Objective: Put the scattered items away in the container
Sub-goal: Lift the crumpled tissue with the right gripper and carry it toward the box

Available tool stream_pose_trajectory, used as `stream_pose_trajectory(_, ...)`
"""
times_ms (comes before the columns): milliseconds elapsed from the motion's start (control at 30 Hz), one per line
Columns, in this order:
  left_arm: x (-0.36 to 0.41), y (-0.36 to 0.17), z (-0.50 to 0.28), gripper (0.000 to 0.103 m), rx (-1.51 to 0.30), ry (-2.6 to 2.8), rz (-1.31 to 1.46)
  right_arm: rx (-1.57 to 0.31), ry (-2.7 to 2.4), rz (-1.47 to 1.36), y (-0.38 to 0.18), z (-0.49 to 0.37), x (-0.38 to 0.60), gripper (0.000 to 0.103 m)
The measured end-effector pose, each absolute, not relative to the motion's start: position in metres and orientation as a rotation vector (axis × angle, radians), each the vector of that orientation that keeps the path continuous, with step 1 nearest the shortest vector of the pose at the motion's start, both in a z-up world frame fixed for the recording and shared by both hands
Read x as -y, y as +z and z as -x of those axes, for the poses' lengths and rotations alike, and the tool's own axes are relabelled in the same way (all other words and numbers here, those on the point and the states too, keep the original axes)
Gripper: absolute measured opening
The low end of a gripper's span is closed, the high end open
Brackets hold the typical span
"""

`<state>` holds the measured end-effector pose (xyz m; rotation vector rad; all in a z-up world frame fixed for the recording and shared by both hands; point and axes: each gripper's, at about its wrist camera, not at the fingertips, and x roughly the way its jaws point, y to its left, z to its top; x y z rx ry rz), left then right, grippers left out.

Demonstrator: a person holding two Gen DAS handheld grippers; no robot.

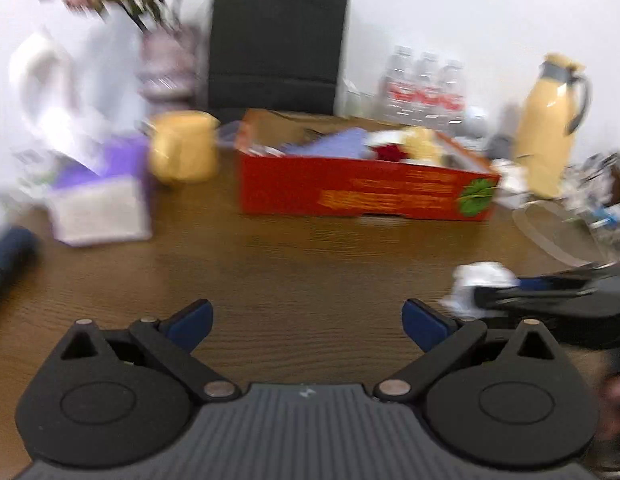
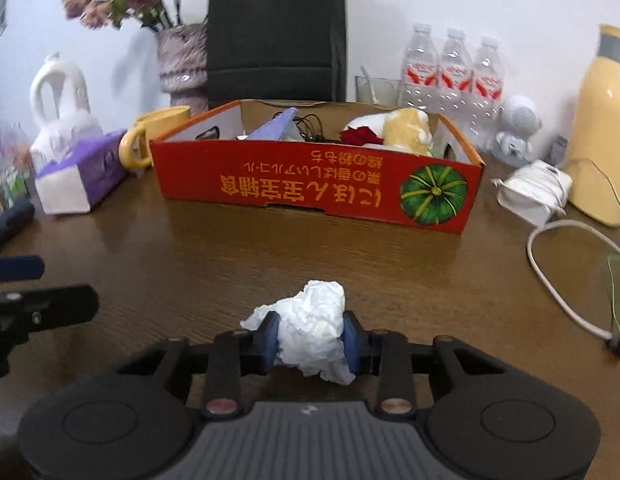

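Observation:
A crumpled white tissue (image 2: 312, 328) sits between the blue pads of my right gripper (image 2: 311, 340), which is shut on it just above the brown table. The left wrist view shows the same tissue (image 1: 480, 280) at the right, in the right gripper's (image 1: 486, 294) black fingers. My left gripper (image 1: 307, 322) stands open over bare wood with nothing between its fingers. The red cardboard box (image 2: 310, 184) (image 1: 362, 188) lies beyond, holding a purple item, a red flower, a yellow-white object and a black cable.
A purple tissue box (image 2: 75, 174) and yellow mug (image 2: 153, 136) stand left of the box. At the right are a white charger (image 2: 534, 188), a white cable (image 2: 558, 276), a yellow jug (image 2: 602, 132) and water bottles (image 2: 454, 68). A black bag (image 2: 275, 36) and a vase (image 2: 181, 64) stand behind.

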<state>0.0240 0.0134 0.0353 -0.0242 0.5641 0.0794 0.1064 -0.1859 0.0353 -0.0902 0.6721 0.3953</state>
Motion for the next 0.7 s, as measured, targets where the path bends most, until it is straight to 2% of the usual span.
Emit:
stream_pose_trajectory(133,-0.005,0.040,0.005,0.101,-0.466,0.131,-0.031,-0.638,0.388,0.023,0.047,-0.071,0.201,0.019)
stream_pose_trajectory(500,0.026,0.048,0.098,0.101,-0.302,0.186,-0.032,-0.317,0.378,-0.003,0.078,0.079,0.227,0.020)
stream_pose_trajectory(700,0.041,0.061,0.116,0.102,-0.208,0.178,-0.064,-0.236,0.376,-0.023,0.089,0.099,0.234,0.020)
